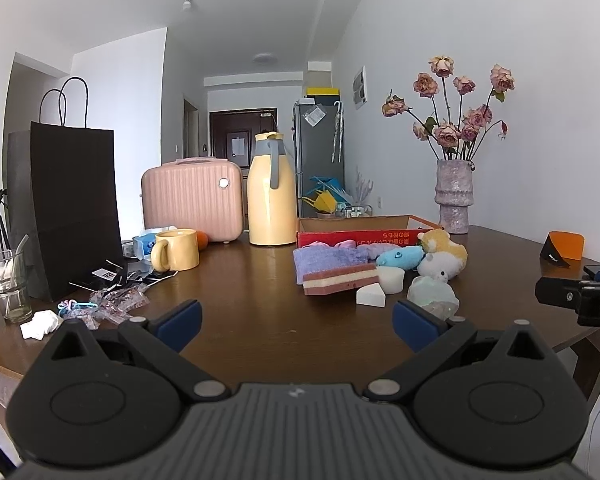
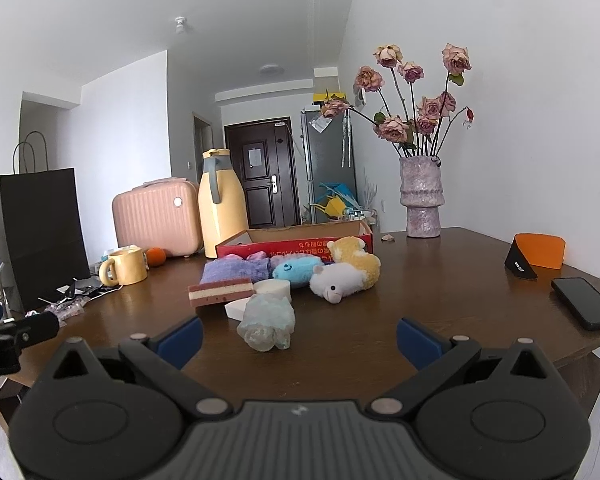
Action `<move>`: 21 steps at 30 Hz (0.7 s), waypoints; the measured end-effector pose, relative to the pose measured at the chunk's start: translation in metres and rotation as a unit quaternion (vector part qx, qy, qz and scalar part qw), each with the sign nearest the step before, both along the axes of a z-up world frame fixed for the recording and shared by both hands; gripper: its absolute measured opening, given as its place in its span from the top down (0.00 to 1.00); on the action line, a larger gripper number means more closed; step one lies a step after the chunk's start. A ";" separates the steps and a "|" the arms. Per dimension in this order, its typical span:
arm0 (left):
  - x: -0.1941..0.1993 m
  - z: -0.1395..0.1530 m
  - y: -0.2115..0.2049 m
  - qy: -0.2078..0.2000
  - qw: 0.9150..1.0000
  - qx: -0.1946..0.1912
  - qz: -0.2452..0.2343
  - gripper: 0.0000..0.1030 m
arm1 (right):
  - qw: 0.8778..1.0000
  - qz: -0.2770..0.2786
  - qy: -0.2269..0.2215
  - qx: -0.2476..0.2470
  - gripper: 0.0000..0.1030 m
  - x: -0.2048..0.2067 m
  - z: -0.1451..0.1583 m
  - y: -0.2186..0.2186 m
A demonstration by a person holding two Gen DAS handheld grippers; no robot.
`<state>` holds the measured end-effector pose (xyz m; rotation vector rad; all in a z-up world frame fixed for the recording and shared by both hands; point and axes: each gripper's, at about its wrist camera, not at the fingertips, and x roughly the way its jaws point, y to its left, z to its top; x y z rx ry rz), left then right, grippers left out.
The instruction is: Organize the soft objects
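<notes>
A cluster of soft objects lies on the brown table in front of a red cardboard box (image 1: pixel 352 236) (image 2: pixel 296 246): a purple cloth (image 1: pixel 328 260) (image 2: pixel 234 270), a pink striped sponge (image 1: pixel 340 280) (image 2: pixel 220 292), white sponges (image 1: pixel 390 278) (image 2: pixel 274 289), a blue plush (image 1: pixel 400 258) (image 2: pixel 294 270), a white plush (image 1: pixel 440 266) (image 2: pixel 338 282), a yellow plush (image 1: pixel 440 240) (image 2: pixel 354 256) and a pale green squishy lump (image 1: pixel 432 292) (image 2: pixel 266 322). My left gripper (image 1: pixel 298 326) is open and empty, left of the pile. My right gripper (image 2: pixel 300 338) is open, with the green lump just ahead between its fingers.
A black paper bag (image 1: pixel 72 208), pink case (image 1: pixel 192 200), yellow jug (image 1: pixel 270 196), yellow mug (image 1: pixel 176 250), glass (image 1: pixel 8 284) and wrappers (image 1: pixel 116 300) fill the left side. A vase of dried roses (image 2: pixel 422 200), an orange holder (image 2: pixel 540 256) and a phone (image 2: pixel 584 302) stand to the right.
</notes>
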<state>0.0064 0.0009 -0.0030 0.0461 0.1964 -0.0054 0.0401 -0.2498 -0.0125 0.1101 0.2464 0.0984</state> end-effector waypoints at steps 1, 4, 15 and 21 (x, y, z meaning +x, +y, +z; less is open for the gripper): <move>0.000 0.000 0.000 0.000 1.000 -0.001 0.000 0.00 | 1.000 0.001 0.000 0.000 0.00 -0.001 0.000 0.000; 0.002 -0.001 0.000 0.003 1.000 -0.001 0.001 0.00 | 1.000 0.003 0.001 -0.002 0.00 -0.002 -0.002 0.001; 0.006 -0.005 0.000 0.013 1.000 -0.001 -0.002 0.00 | 1.000 0.003 0.005 -0.001 0.00 0.001 -0.004 0.001; 0.005 -0.007 -0.001 0.009 1.000 -0.002 -0.007 0.00 | 1.000 0.019 -0.005 -0.019 0.00 0.000 -0.002 0.007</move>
